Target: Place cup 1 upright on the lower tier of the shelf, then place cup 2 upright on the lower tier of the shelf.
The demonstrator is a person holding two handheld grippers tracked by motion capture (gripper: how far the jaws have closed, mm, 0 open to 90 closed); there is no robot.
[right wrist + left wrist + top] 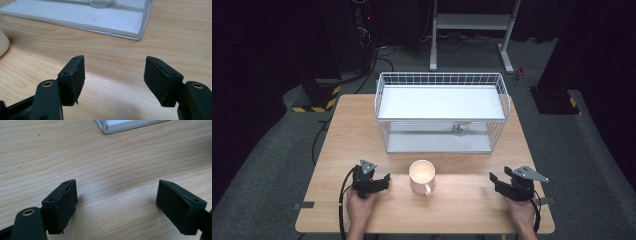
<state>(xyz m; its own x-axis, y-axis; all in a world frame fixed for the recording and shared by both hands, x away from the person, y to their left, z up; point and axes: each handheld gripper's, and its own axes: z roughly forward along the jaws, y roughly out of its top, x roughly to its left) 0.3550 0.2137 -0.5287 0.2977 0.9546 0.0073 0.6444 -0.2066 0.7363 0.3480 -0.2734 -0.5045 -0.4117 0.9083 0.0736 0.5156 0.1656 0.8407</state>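
A cream mug [422, 175] stands upright on the wooden table [462, 210], its handle toward the front edge. My left gripper [386, 181] rests on the table just left of the mug, jaws pointing at it. In the left gripper view this gripper [117, 185] is open over bare wood. My right gripper [494, 182] sits farther off to the mug's right. In the right gripper view it [114, 60] is open with nothing between the pads, and the mug's rim [3, 45] shows at the left edge.
A white wire rack [442, 80] with a flat shelf stands at the back of the table. A clear glass object [459, 129] sits on its lower level [75, 17]. The rack's corner [117, 126] lies ahead of the left gripper.
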